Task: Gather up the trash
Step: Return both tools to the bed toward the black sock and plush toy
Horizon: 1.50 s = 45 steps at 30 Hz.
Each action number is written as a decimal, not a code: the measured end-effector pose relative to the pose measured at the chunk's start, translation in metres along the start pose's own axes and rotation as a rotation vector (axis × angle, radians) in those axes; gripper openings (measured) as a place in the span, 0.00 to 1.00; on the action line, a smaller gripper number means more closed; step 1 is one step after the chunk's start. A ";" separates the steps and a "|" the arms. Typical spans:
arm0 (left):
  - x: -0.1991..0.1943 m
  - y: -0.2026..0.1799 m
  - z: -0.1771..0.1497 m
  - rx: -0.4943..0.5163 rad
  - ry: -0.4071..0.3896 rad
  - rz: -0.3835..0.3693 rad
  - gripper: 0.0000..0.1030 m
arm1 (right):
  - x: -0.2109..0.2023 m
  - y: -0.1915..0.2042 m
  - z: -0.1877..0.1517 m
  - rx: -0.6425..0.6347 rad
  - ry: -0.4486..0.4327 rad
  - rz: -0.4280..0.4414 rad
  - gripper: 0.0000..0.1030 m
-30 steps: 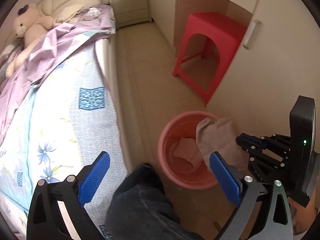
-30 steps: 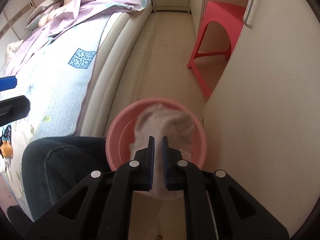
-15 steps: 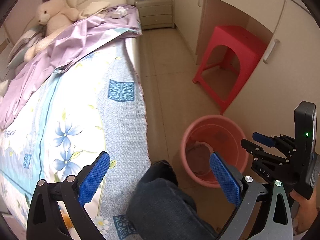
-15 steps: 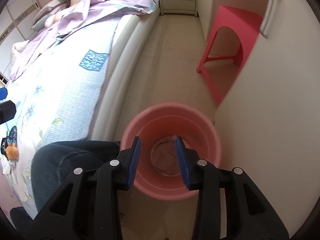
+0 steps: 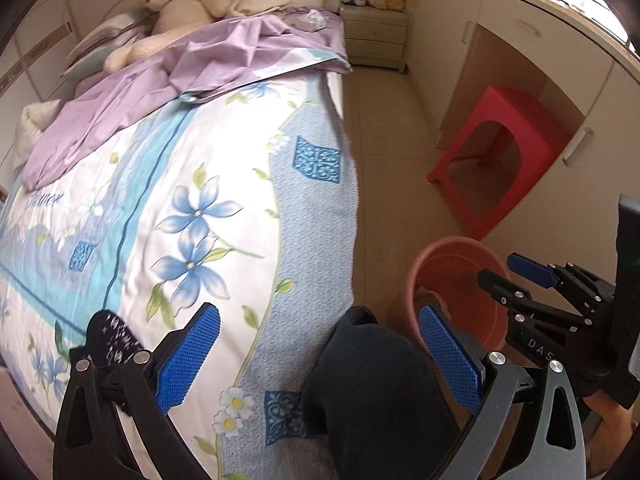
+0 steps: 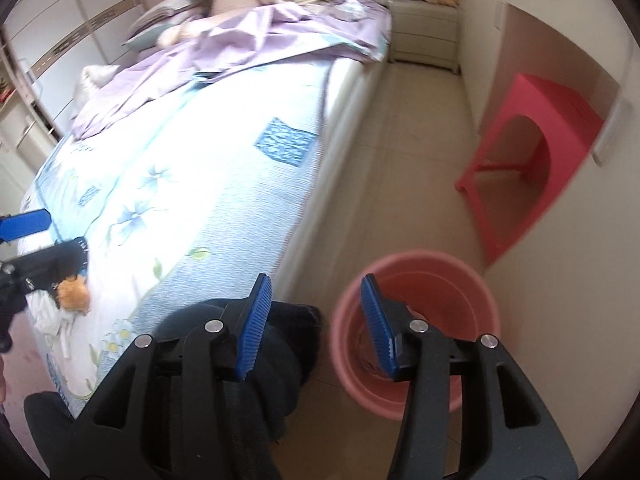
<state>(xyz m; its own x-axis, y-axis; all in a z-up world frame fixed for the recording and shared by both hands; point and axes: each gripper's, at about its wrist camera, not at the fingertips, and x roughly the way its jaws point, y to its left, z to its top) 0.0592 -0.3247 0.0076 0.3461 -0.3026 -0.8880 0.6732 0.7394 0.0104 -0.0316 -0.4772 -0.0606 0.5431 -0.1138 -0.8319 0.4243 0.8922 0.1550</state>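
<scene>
A: Bedroom: a bed [image 5: 224,184] with a blue flowered cover on one side, tiled floor, a red stool [image 5: 508,152] by the cupboards, and a pink bucket [image 6: 416,320] standing on the floor just beside the person's knee [image 6: 260,344].

B: Where is the trash?

A: Some lies in the bottom of the bucket, pale and crumpled, half hidden by the rim. More sits on the bed, far off to the left of the right gripper [image 6: 314,320]: an orange fuzzy lump [image 6: 73,294] on a bit of white crumpled material [image 6: 54,320], close under the left gripper's tip. A dark speckled piece [image 5: 112,336] lies just left of the left gripper [image 5: 316,352].

B: And the grippers?

A: Both are spread with nothing between the pads. The right gripper's jaws have just been opening, and they stand apart over the near rim of the bucket, empty. The left gripper gapes wider, above the bed edge and the knee.

B: So the next piece?

A: I judge the step is a reach to the bed. Best to bring 1 gripper down over the orange lump with the jaws astride it, pinch low enough to gather the white bit too, and keep clear of the cover so it isn't dragged. The lump looks soft and light; a loose pinch could shed it on the way to the bucket.
</scene>
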 end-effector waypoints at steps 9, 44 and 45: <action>-0.019 0.058 -0.032 -0.111 0.002 0.059 0.95 | -0.002 0.068 0.009 -0.109 -0.002 0.072 0.45; -0.076 0.211 -0.174 -0.449 0.037 0.227 0.95 | -0.004 0.263 -0.022 -0.453 0.070 0.251 0.49; -0.076 0.214 -0.177 -0.458 0.039 0.228 0.95 | -0.004 0.266 -0.023 -0.460 0.073 0.256 0.49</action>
<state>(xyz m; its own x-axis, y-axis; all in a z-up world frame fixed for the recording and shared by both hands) 0.0615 -0.0368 -0.0036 0.4206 -0.0869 -0.9031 0.2248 0.9743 0.0110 0.0627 -0.2291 -0.0281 0.5286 0.1486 -0.8358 -0.0858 0.9889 0.1216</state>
